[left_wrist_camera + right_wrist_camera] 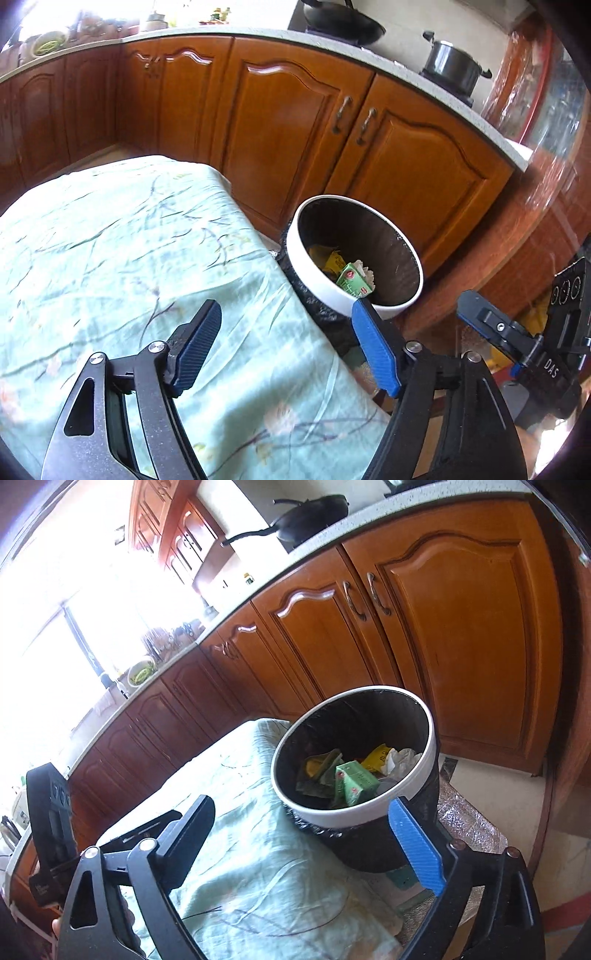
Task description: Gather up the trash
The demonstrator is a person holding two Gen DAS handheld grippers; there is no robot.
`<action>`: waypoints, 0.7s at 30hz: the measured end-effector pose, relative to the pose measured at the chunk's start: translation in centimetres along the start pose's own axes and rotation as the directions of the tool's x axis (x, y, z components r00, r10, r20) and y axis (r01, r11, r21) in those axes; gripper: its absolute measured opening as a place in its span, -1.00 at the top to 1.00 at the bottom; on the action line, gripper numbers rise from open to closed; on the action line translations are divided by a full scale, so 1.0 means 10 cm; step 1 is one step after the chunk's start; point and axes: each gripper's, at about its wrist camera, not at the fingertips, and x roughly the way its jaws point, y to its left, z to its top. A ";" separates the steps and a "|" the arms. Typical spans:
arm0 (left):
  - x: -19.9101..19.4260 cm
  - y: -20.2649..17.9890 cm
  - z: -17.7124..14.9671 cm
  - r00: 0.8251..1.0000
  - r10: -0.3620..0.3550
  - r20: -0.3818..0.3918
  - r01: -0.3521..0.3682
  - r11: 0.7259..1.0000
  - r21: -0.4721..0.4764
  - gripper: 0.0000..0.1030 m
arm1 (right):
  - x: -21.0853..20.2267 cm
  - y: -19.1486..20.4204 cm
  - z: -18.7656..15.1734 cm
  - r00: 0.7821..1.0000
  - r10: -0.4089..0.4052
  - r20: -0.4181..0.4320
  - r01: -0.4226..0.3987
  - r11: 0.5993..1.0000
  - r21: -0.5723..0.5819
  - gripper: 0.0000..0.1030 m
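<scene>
Both jaws spread, empty. Trash bin [354, 771] stood just beyond right gripper [310, 834], right of left gripper [286, 332]; cloth-covered surface [110, 240] bare.

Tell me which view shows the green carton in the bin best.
The right wrist view: the green carton lies nearly whole among the trash in the bin. In the left wrist view the carton is smaller, its lower end cut off by the rim.
</scene>
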 end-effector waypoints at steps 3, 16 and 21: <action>-0.20 0.08 -0.13 0.999 0.015 0.039 -0.015 1.000 -0.003 -0.51 | -0.15 0.15 -0.10 0.999 -0.007 0.052 0.008 1.000 -0.018 -0.98; -1.13 0.08 -0.13 0.954 0.052 0.296 -0.069 0.996 0.048 -1.00 | -1.04 0.91 0.03 0.947 0.006 0.320 0.075 0.968 -0.240 -1.00; -1.33 0.10 -0.34 0.913 0.108 0.394 -0.142 0.988 0.058 -1.00 | -1.16 1.02 -0.24 0.906 0.007 0.423 0.127 0.949 -0.287 -1.00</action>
